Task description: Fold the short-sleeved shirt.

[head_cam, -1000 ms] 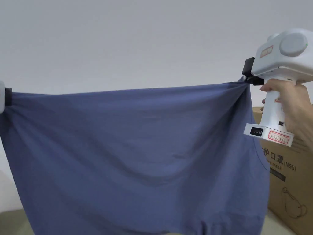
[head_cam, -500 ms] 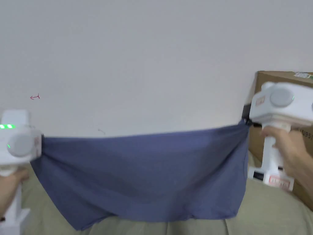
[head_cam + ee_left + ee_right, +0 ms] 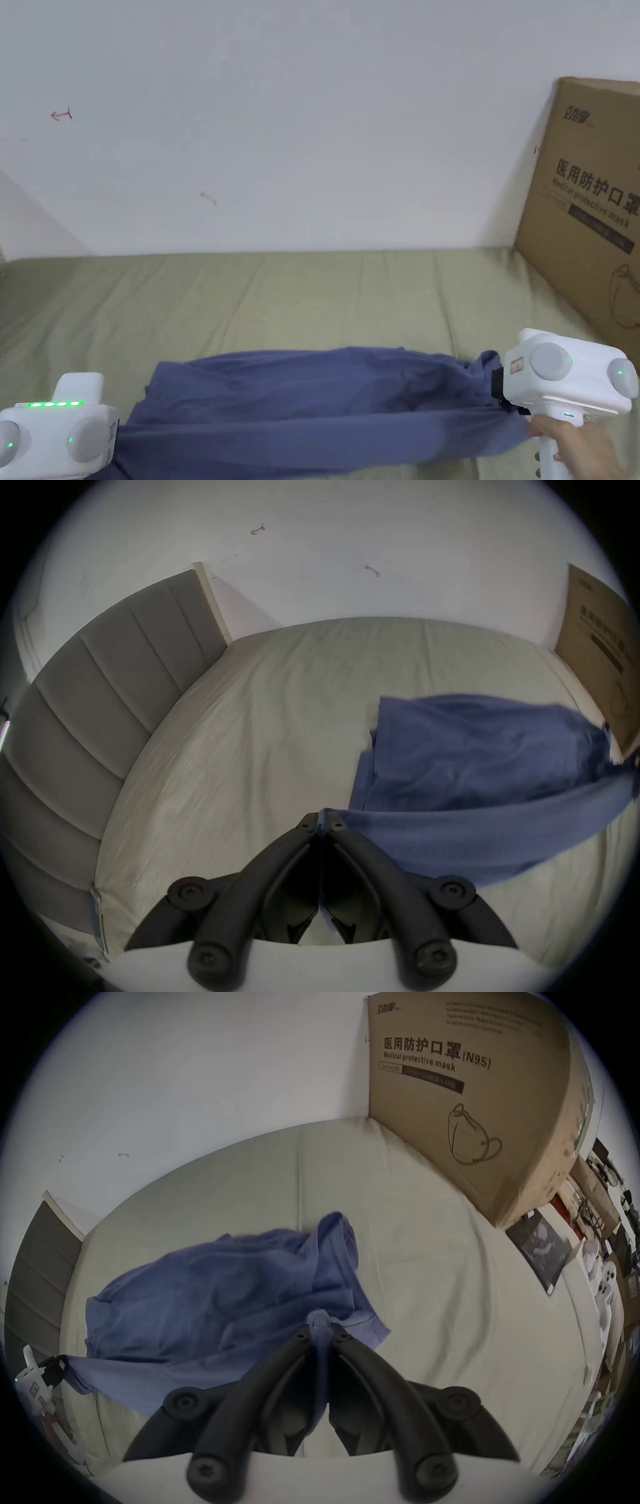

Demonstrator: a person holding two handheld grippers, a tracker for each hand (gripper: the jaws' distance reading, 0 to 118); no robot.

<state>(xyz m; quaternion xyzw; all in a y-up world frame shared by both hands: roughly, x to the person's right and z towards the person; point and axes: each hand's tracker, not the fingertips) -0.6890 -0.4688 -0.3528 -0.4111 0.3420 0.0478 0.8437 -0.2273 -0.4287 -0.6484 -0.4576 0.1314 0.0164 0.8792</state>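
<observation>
Low over the bed, a blue short-sleeved cotton shirt point(image 3: 312, 400) is stretched between two tools; its far part is laid in soft folds on the pale olive-green bed sheet point(image 3: 300, 294), while the near edge is held taut as a band from one side to the other. The left hand-held gripper point(image 3: 322, 821) is seen clenched on the shirt's left end — both black jaws are pressed together on a thin fold of blue cloth in the left gripper view; in the head view its white housing with green lights point(image 3: 59, 431) is found at the lower left corner. The right hand-held gripper point(image 3: 322, 1329) is likewise clamped on the shirt, a bunched tuft of fabric being pinched between its jaws and poking out above them; a hand point(image 3: 578, 450) is wrapped round its white grip at the lower right of the head view. A tall brown cardboard box point(image 3: 594, 206) printed with a mask drawing is stood on the bed's right side against the plain white wall point(image 3: 281, 125); a grey padded headboard point(image 3: 104, 705) is seen at the bed's left end — well apart from the shirt.
</observation>
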